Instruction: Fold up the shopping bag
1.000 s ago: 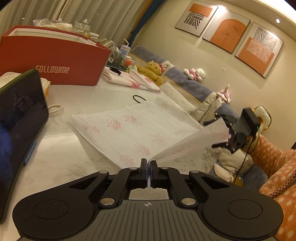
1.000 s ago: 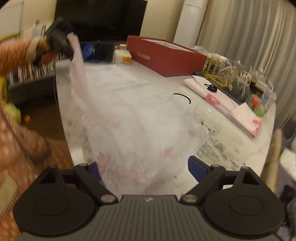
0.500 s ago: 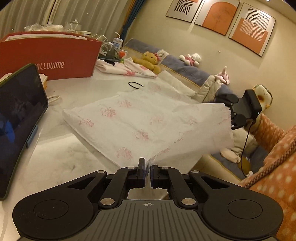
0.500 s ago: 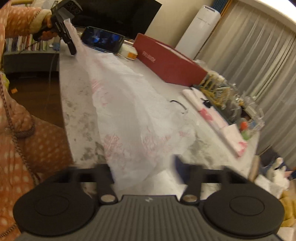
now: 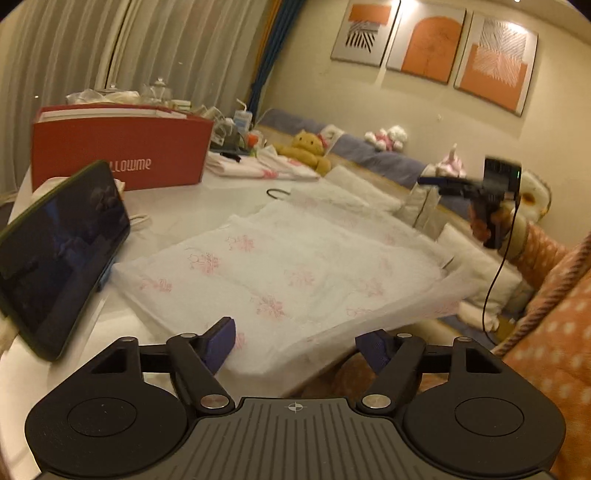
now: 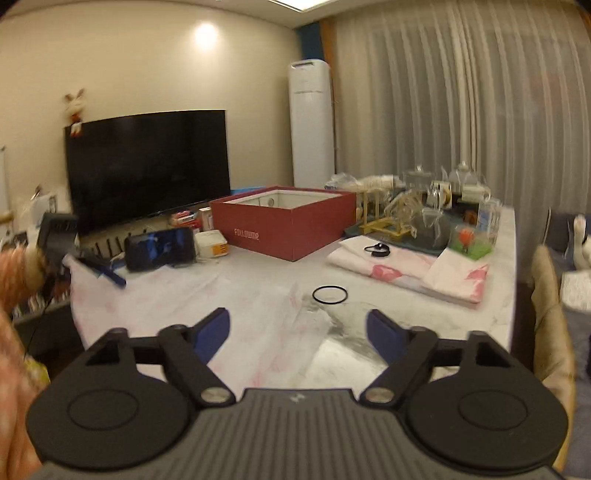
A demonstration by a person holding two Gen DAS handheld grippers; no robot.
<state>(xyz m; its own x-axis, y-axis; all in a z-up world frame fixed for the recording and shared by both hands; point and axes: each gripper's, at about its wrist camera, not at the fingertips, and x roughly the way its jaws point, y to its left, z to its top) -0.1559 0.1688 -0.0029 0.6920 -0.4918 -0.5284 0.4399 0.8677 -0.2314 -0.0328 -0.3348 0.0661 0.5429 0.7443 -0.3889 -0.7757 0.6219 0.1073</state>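
Glowing warm amber, dim, from round ceiling spotlight (image 6: 205, 34) flaring on cream wall. Bending straight lines at fisheye edges, darkening in corners. Smearing with motion blur across pale grey pleated curtains (image 6: 461, 92) and thin white pink-printed shopping bag (image 5: 295, 266). Glaring softly off white marble tabletop (image 6: 343, 350).

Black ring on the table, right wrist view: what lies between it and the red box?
Only bare marble tabletop separates the black ring from the red box. The right wrist view shows it.
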